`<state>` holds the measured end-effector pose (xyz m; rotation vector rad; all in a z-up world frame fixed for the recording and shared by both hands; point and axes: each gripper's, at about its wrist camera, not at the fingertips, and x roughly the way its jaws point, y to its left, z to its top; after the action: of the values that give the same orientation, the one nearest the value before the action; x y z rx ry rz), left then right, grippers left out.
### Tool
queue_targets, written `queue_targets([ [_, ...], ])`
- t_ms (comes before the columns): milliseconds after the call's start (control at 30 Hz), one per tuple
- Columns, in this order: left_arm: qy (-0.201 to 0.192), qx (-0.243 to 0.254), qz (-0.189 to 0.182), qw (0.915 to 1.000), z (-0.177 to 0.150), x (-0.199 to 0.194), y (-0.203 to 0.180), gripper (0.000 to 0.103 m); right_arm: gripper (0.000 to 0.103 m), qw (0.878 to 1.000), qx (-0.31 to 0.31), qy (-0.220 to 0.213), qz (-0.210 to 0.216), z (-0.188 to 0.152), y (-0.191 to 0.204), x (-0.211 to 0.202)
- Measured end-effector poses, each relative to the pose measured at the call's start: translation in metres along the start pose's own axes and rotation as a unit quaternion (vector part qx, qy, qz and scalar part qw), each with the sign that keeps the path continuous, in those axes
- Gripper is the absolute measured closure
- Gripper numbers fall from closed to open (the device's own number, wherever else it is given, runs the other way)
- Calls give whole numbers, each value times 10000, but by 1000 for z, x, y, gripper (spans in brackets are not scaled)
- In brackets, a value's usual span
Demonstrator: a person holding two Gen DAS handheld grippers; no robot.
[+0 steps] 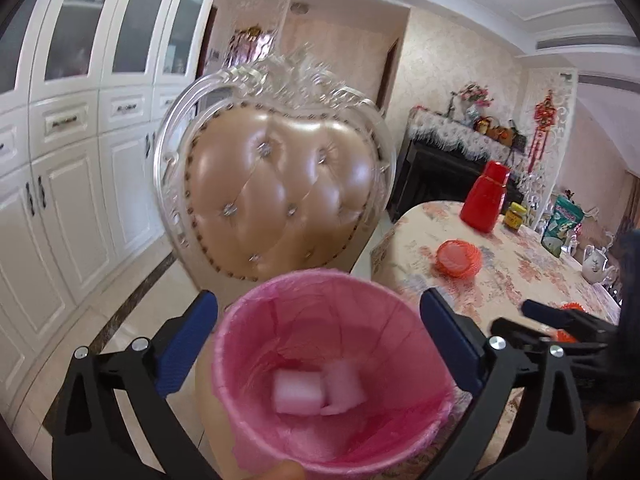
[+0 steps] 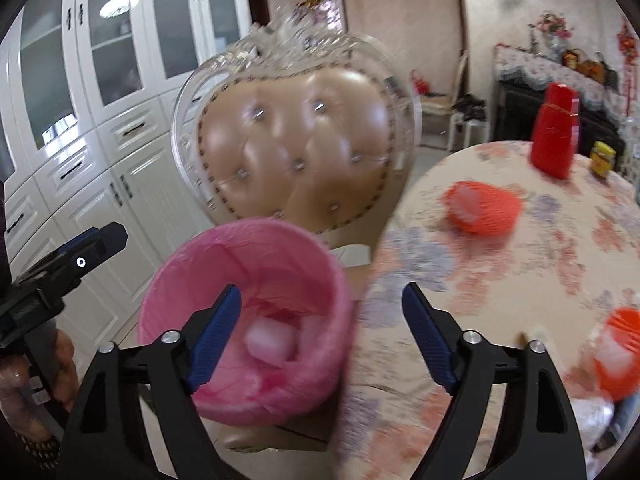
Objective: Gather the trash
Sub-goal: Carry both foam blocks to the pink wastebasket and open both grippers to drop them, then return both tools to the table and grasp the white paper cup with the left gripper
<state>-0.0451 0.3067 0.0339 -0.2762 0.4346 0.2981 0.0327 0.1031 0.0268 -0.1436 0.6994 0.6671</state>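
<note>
Pink bin beside (seemingly floral) table

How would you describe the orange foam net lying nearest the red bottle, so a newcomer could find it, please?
Start at the round table with the floral cloth. Near its far edge stands a tall red plastic bottle; just in front lies the orange foam net. Unlike the bottle, it is low, ribbed and hollow.

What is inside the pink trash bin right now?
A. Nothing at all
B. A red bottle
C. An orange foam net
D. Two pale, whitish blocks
D: two pale blocks lie at the bottom of the pink-lined bin, while the orange foam nets and the red bottle are all on the flowered table.
</note>
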Motion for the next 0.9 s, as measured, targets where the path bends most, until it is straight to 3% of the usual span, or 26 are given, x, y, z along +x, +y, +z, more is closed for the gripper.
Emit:
queue_targets([
  [233, 130, 933, -422, 9947, -16, 17, -75, 5, 19, 9960, 373, -262, -767, -22, -65, -53],
  [600, 676, 1207, -1063, 9847, -11, 44, -153, 6, 18, 9773, 1239, -206, -1706, -58, -158, -99],
  [900, 1217, 1419, -1605, 9692, -46, 45, -206, 14, 18, 9635, 1512, -163, -2203, -97, -190, -126],
])
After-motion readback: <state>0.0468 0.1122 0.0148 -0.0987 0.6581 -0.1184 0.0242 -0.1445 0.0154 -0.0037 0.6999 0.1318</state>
